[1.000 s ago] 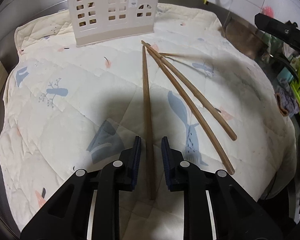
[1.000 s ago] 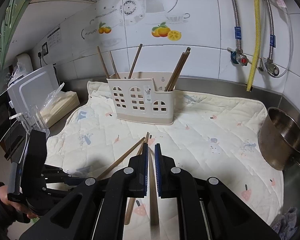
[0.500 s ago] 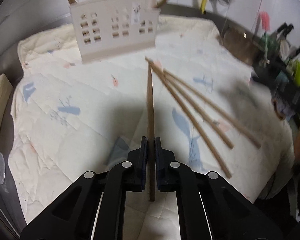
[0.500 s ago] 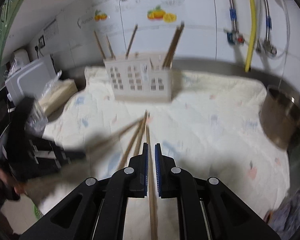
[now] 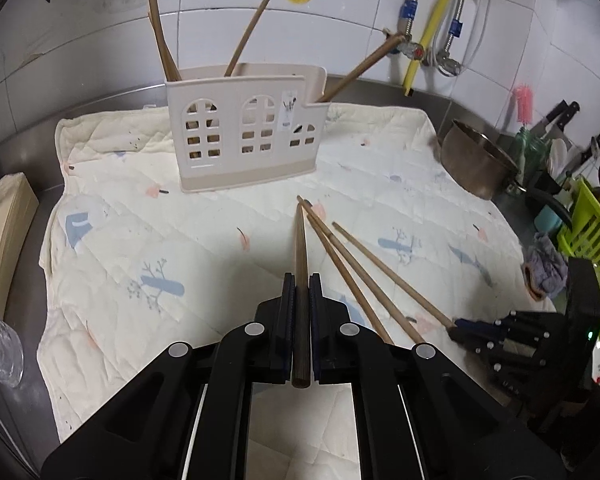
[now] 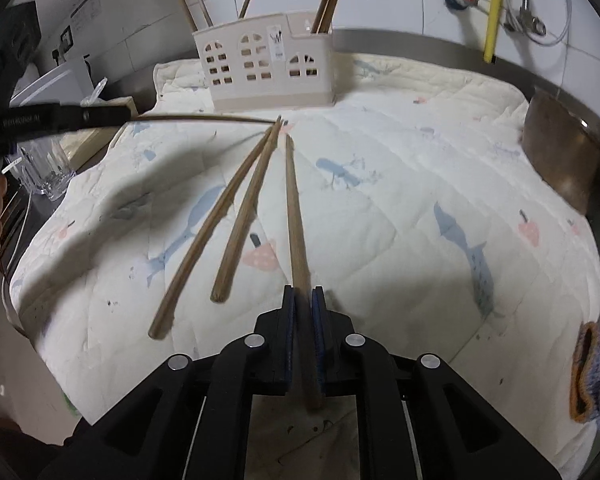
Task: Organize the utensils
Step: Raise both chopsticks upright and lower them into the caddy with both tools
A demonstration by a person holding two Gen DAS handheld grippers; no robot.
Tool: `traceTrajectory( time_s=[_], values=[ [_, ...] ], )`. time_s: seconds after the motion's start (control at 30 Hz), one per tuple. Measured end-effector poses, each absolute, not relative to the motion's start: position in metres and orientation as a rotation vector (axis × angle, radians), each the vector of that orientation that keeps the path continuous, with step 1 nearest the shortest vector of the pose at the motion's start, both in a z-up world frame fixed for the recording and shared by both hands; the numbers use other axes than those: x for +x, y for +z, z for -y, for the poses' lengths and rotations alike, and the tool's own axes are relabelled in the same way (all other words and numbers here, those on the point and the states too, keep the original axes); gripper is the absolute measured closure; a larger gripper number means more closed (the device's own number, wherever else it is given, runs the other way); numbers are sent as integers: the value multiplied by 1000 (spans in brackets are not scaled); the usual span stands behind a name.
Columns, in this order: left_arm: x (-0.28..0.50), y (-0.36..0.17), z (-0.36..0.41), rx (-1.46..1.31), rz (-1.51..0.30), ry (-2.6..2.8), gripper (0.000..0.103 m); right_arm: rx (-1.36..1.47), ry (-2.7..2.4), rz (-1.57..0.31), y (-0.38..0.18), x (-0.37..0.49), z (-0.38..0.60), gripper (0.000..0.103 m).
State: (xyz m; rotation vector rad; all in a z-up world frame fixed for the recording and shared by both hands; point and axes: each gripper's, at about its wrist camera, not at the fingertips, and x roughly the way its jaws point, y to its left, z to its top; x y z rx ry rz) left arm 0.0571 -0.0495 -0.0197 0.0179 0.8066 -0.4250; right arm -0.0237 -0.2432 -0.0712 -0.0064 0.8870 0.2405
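A cream quilted cloth [image 5: 228,240] printed with whales and trees covers the steel counter and fills most of both views. At about 12 o'clock on it stands the cream utensil holder [image 5: 244,140], shaped like a house front with arched windows; several chopsticks lean out of its top, 3 showing in the left wrist view. At 2 o'clock in that view a steel pot [image 5: 476,164] sits at the cloth's edge, and farther right a green rack [image 5: 592,236] and a grey rag [image 5: 544,268]. At 9 o'clock in the right wrist view a clear glass [image 6: 46,168] stands off the cloth.

The left gripper [image 5: 301,292] has its jaws closed tight on 1 dark chopstick [image 5: 301,256], which runs straight ahead toward 12 o'clock, its tip near the front of the holder. From the right wrist view this stick is lifted clear of the cloth, reaching in from 9 o'clock.

The right gripper [image 6: 303,300] is at 4 o'clock in the left wrist view. Its jaws are nearly together, pressed on the thick end of another chopstick [image 6: 294,208] that lies along the cloth toward 12 o'clock. 2 loose chopsticks [image 6: 244,208] lie on the cloth just left of it, fanning toward 7 o'clock, their tips meeting near the holder's base.
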Motion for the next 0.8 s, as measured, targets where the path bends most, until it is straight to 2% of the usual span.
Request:
traceTrajectory(
  time_s=[0.3, 0.57, 0.8],
  values=[
    [64, -10, 45, -10, -774, -424, 97, -12, 236, -846, -58, -24, 244, 96],
    [80, 20, 41, -9, -713, -435, 97, -82, 269, -651, 24, -1, 237, 96],
    [114, 55, 41, 2, -683, -451, 97, -97, 355, -550, 98, 57, 227, 96]
  ],
)
